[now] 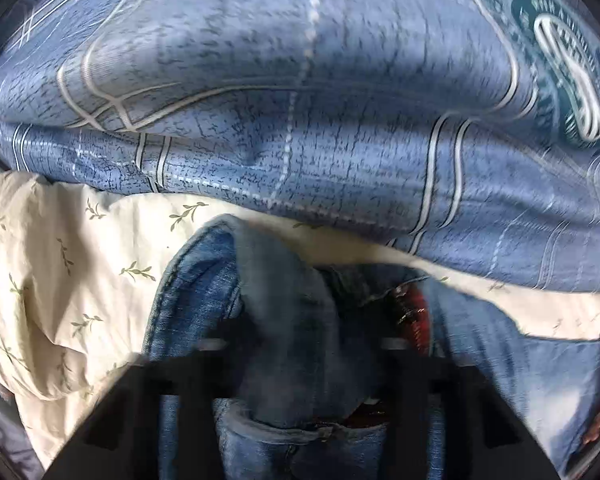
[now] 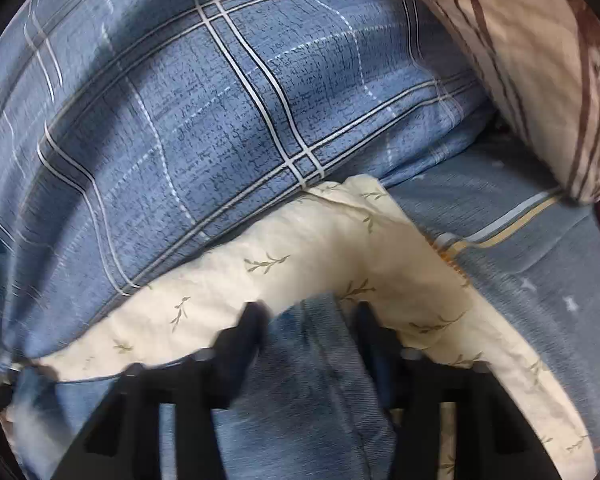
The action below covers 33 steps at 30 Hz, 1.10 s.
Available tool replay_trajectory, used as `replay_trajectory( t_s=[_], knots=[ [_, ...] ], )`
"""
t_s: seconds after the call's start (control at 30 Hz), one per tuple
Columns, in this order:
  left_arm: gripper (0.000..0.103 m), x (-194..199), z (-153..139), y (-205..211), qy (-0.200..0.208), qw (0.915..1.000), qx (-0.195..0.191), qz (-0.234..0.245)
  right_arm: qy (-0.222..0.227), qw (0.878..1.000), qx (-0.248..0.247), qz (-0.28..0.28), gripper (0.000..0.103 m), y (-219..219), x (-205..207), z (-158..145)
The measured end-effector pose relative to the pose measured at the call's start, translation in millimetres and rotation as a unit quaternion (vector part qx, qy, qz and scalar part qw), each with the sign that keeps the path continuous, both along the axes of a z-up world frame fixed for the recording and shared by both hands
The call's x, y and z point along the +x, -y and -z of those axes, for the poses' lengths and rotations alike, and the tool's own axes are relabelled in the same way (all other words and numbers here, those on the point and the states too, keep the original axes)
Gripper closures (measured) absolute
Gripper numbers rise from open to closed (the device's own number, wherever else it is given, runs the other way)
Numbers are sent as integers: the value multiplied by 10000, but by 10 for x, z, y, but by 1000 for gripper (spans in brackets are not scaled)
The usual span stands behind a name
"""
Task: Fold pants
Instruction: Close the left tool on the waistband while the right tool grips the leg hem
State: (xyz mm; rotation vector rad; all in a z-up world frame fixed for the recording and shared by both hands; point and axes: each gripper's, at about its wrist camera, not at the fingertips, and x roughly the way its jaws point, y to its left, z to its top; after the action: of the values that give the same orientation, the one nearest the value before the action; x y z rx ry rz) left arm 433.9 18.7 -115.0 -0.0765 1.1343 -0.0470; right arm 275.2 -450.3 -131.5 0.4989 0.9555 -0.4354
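Blue denim jeans (image 1: 284, 280) lie bunched on a cream sheet, with a red patch (image 1: 416, 312) showing at their open waist. My left gripper (image 1: 306, 352) points down into them. A thick fold of denim fills the gap between its black fingers and hides the pads, so it is shut on the jeans. In the right wrist view another part of the jeans (image 2: 312, 380) runs between the fingers (image 2: 252, 324) of my right gripper (image 2: 310, 320). Both fingers touch the fold along a seam, so this gripper is shut on the denim too.
A blue plaid quilt (image 1: 300, 100) (image 2: 180, 120) is heaped just beyond the jeans. The cream sheet with leaf sprigs (image 1: 60, 280) (image 2: 300, 248) lies under them. A brown-striped pillow (image 2: 540, 60) sits at the far right on a blue bedsheet (image 2: 540, 280).
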Motion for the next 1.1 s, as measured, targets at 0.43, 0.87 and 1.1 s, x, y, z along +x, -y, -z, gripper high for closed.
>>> replay_trajectory(
  t_s=[0.43, 0.87, 1.1],
  knots=[
    [84, -753, -1021, -333, 1309, 9872, -913, 7, 1952, 9799, -321, 247, 77, -80, -566, -1235],
    [84, -1670, -1047, -582, 1903, 9709, -1427, 284, 2054, 9781, -33, 326, 77, 155, -1074, -1254],
    [83, -2471, -944, -788, 2139, 9648, -1439, 513, 2084, 9779, -197, -11, 77, 61, -1860, -1232]
  ],
)
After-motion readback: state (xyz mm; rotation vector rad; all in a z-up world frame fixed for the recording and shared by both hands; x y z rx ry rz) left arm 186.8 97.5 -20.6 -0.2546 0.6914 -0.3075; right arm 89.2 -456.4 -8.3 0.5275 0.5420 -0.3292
